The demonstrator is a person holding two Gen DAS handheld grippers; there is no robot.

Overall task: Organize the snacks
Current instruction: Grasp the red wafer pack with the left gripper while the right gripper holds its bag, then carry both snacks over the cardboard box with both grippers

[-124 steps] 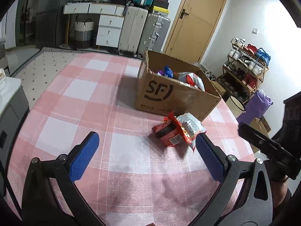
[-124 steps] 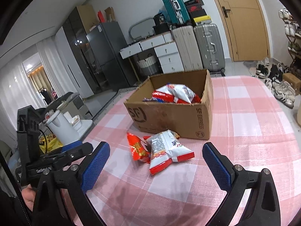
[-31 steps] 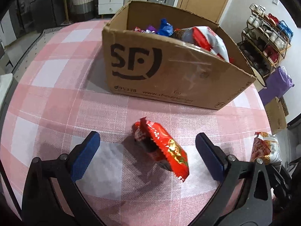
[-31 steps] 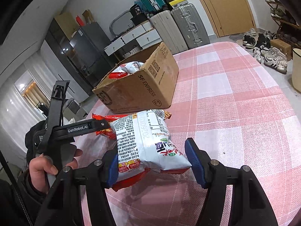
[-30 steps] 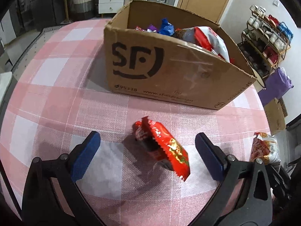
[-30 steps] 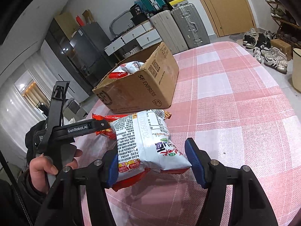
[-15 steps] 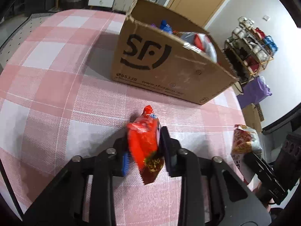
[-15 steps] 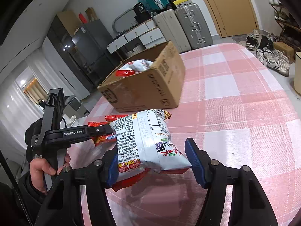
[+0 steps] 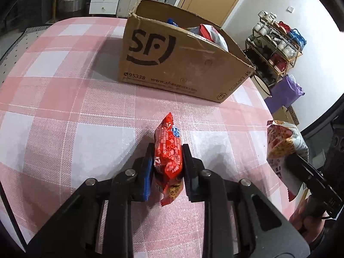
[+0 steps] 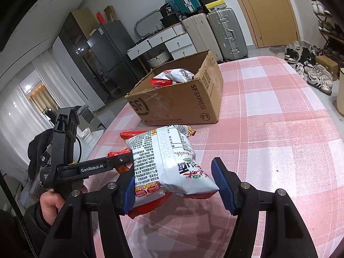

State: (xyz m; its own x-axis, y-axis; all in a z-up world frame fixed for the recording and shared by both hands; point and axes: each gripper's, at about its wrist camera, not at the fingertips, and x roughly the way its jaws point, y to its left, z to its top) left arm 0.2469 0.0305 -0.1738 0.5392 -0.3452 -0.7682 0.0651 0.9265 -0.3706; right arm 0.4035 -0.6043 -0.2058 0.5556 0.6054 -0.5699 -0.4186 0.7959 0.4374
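Lifted clear of the checked cloth [image 9: 64, 116] since a second ago, red snack pack [image 9: 168, 150] pinched upright in left gripper [image 9: 167, 163], cardboard box [image 9: 172, 62] ahead of it, right gripper [image 10: 174, 182] clamped around white chip bag [image 10: 169, 159], box beyond its fingertips.

**A lived-in home, near the front door**

This is a private home, a room by the entrance. A wooden door [image 10: 271, 10] stands beside parked suitcases [image 10: 225, 34] with more luggage stacked above. A shoe rack [image 9: 277, 40] lines the wall, and loose sneakers [image 10: 318, 77] lie on the floor. White drawers [image 10: 169, 40], a woven basket [image 10: 159, 59], a dark refrigerator [image 10: 107, 58] and curtained windows [image 10: 17, 116] complete the domestic setting. The surface [image 10: 268, 116] wears a pink checked tablecloth.
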